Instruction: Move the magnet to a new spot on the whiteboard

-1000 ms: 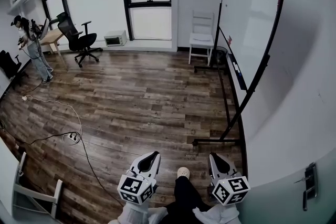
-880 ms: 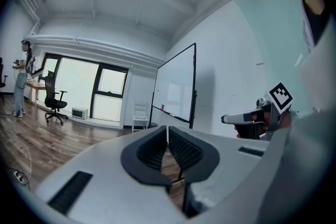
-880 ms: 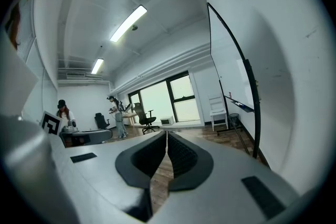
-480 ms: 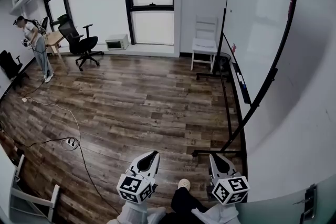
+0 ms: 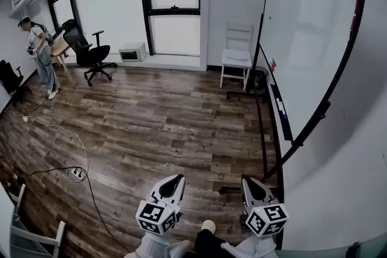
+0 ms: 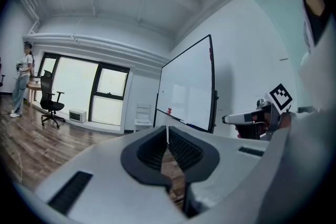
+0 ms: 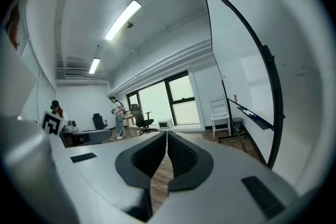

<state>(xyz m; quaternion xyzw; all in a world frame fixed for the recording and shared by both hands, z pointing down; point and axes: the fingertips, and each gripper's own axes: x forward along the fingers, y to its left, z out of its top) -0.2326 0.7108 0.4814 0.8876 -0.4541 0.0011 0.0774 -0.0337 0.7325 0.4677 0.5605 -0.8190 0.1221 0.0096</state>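
Closer now to the whiteboard [image 5: 308, 39] than a second ago, both tools carried along. Clenched on nothing and well short of the whiteboard: left gripper [image 5: 177, 179], right gripper [image 5: 248, 181]. Sitting low on the whiteboard, just above its tray [image 5: 281, 109]: small red magnet [image 5: 273, 64], apparently untouched. Nothing done yet; left to reach, grasp, shift, release.

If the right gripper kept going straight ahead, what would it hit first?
Probably nothing nearby: the right gripper points over open floor toward the small white appliance by the far window. The whiteboard stands off to its right.
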